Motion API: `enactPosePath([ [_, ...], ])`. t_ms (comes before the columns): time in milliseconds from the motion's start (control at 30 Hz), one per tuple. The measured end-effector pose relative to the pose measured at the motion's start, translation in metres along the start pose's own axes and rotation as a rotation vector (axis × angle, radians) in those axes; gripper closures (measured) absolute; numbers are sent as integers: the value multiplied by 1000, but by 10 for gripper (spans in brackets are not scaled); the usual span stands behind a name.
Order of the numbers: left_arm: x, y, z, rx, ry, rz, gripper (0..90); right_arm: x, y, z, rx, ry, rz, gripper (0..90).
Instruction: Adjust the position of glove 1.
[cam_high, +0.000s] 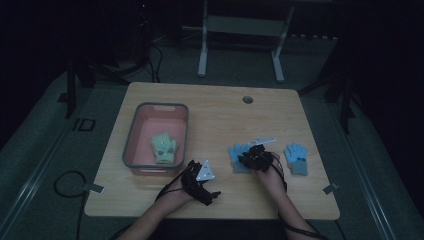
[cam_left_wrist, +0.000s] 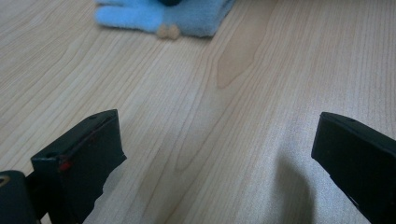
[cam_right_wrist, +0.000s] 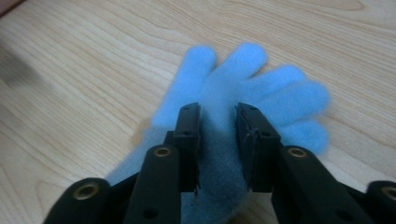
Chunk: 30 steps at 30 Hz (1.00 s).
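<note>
Two blue gloves lie on the counter (cam_high: 150, 192) at the lower right of the high view; a green glove pair (cam_high: 165, 148) already sits in the pink bin (cam_high: 131, 142) at centre left. I read the job as sorting gloves into that bin, with the blue ones left to do.

Right tool (cam_high: 248, 159) is down on the nearer blue glove (cam_right_wrist: 233, 107), just right of centre in the high view. In the right gripper view its jaws stand a narrow gap apart, straddling the palm of the glove, with fabric between them. The pads look close to the cloth, but I cannot confirm that they pinch it; I log the tool as part open, glove not yet secured. The glove lies flat on the wood, fingers spread toward the top of that frame.

Second blue glove (cam_high: 297, 158) lies further right, apart from the first.

Left tool (cam_left_wrist: 215, 149) rests low at the bottom centre of the high view, jaws wide apart and holding nothing. Bare wood lies between them, with the blue glove's edge at the top of the left gripper view.

Step in hand, as I judge it: grasping the first blue glove. Next move calls for closing the right tool on a fold of fabric, lifting clear, then carrying left to the bin. Risk: thin cloth may slip out if the pinch is shallow.
</note>
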<state>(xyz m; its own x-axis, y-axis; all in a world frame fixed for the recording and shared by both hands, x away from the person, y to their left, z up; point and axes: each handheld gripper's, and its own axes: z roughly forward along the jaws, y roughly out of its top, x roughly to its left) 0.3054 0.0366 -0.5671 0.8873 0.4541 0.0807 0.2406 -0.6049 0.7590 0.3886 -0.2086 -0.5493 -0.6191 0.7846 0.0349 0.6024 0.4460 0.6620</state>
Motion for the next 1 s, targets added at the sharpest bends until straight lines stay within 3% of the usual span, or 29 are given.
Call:
enactPosePath([
  [267, 0, 0, 0, -1, -1, -1, 22, -9, 1, 1, 3, -1, -66, 618],
  [533, 1, -1, 0, 4, -1, 6, 22, -25, 5, -2, 12, 49, -100, 589],
  [700, 1, -1, 0, 4, 0, 4, 22, -31, 10, -21, -16, 83, -79, 605],
  [1000, 1, -1, 1, 5, 1, 7, 23, -47, 6, -54, -58, 62, -66, 622],
])
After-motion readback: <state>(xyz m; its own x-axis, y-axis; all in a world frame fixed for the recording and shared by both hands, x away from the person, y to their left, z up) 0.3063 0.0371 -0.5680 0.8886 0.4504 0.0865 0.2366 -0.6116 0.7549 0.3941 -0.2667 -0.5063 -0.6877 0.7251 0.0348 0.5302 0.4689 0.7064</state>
